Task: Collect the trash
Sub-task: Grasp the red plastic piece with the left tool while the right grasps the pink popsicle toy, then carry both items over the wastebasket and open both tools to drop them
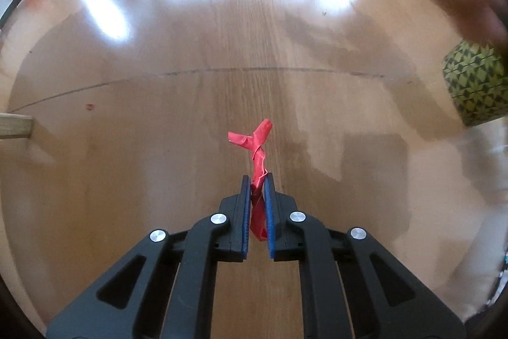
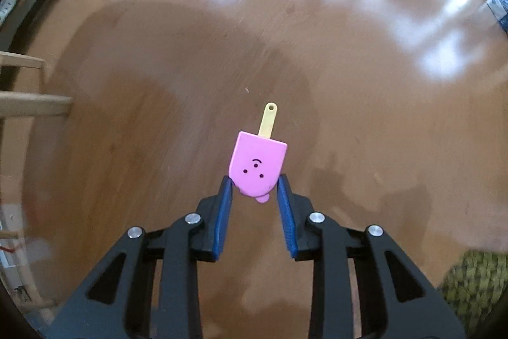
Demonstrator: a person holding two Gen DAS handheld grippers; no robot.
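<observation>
Wood floor (image 1: 158,148) below; left gripper (image 1: 257,183) clamps a wrapper (image 1: 258,161), right gripper (image 2: 254,185) barely pinches a popsicle (image 2: 258,164), which could slip

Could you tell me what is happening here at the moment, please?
A person is picking litter off a wooden floor with a gripper in each hand. The left gripper is shut on a twisted red wrapper. The right gripper is closed on the lower end of a pink popsicle toy, stick pointing away. A green patterned bin stands nearby.
</observation>
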